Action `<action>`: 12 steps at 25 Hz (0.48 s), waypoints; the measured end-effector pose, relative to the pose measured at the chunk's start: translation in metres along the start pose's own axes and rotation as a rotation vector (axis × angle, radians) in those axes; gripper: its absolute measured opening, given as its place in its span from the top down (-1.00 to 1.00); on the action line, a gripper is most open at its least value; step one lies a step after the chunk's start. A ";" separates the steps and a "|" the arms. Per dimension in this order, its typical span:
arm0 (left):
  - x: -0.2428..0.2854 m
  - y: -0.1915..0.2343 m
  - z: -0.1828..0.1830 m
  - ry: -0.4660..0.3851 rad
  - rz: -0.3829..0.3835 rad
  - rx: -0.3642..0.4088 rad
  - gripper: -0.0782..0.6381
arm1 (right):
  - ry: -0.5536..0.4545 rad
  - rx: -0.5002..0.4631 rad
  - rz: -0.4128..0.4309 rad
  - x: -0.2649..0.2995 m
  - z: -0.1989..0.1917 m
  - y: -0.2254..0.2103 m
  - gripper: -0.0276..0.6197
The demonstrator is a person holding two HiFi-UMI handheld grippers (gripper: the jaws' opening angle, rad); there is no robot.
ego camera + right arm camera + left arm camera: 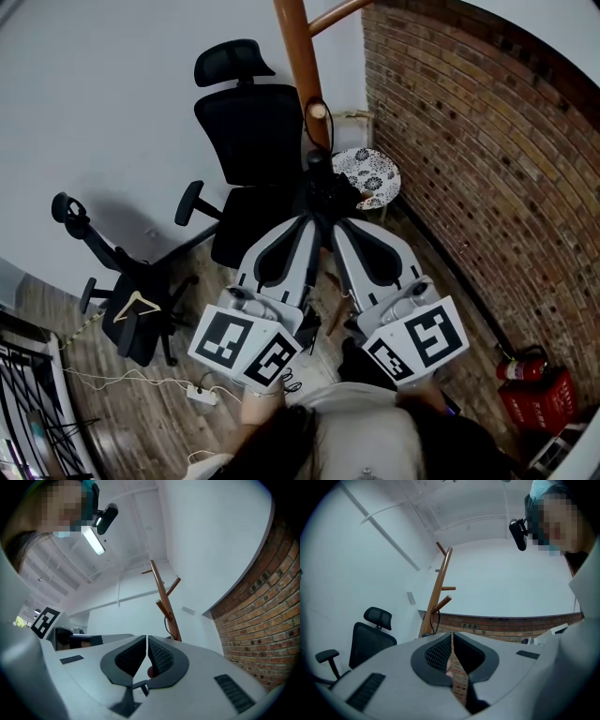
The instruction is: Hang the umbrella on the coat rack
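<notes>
Where the left gripper (451, 637) points, its jaws are closed to a thin slit with nothing between them, and the right gripper (146, 641) is closed the same way. Just past both tips, the black umbrella (326, 192) is against the pole of the rack (302, 56), under a low peg (319, 111). A thin cord (431, 623) seems to hold it there. Beside it stands a flowered stool (367, 173), near the brick wall (469, 141).

Two black office chairs, a larger chair (251, 141) and a smaller chair (141, 319). One wooden coat rack (302, 56), one patterned stool (368, 173), one fire extinguisher (520, 367), one power strip (201, 395), one hanger (138, 304).
</notes>
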State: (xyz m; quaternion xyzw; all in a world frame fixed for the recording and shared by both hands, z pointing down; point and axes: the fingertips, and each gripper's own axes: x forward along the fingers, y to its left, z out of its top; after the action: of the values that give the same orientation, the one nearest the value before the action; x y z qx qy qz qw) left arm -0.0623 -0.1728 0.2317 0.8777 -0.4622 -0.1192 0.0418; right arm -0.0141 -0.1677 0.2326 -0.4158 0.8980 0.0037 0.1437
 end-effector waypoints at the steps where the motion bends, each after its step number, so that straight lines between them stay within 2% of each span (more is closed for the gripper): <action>1: -0.004 -0.001 -0.001 0.000 0.002 0.000 0.74 | 0.002 0.002 -0.002 -0.003 -0.001 0.003 0.80; 12: -0.058 -0.012 -0.004 -0.004 0.023 -0.015 0.74 | 0.021 0.010 -0.022 -0.035 -0.005 0.042 0.80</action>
State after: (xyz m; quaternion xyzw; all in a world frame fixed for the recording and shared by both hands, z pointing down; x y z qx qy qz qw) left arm -0.0832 -0.1179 0.2430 0.8717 -0.4716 -0.1241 0.0489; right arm -0.0250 -0.1151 0.2417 -0.4249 0.8949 -0.0066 0.1365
